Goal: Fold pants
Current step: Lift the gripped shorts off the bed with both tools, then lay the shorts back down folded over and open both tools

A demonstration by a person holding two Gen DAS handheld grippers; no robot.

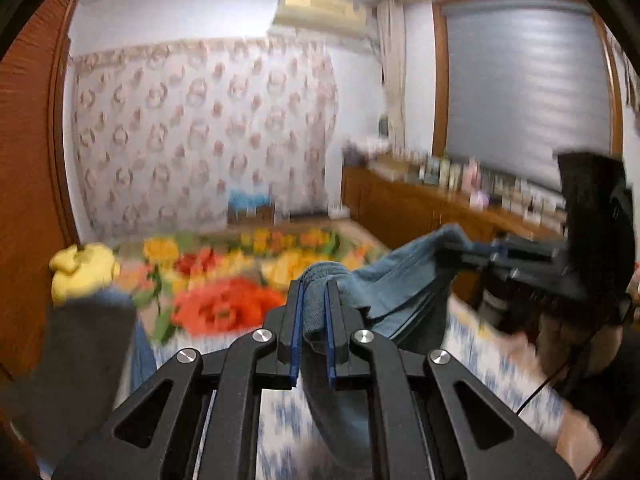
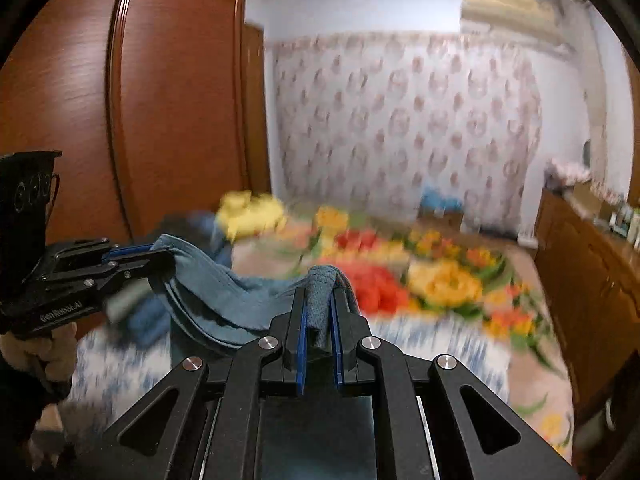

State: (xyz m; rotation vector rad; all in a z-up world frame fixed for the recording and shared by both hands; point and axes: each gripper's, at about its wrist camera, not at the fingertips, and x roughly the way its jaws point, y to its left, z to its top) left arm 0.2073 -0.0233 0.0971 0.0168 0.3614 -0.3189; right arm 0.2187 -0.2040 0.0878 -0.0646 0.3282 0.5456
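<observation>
The blue pants (image 1: 394,280) hang stretched in the air between both grippers, above the bed. In the left wrist view my left gripper (image 1: 314,286) is shut on a bunched edge of the pants, which sticks up between its blue pads. To the right, my right gripper (image 1: 450,250) comes in sideways, clamped on the other end. In the right wrist view my right gripper (image 2: 320,284) is shut on a fold of the pants (image 2: 224,296). My left gripper (image 2: 158,254) pinches the cloth at the left, with a hand (image 2: 36,354) under it. Both views are blurred.
Below lies a bed with a floral blanket (image 1: 224,304) and a blue-and-white sheet (image 2: 420,344). A yellow garment (image 1: 80,270) and a dark garment (image 1: 76,356) lie at its left. A wooden wardrobe (image 2: 160,100) stands on the left and a sideboard (image 1: 416,208) with several bottles on the right.
</observation>
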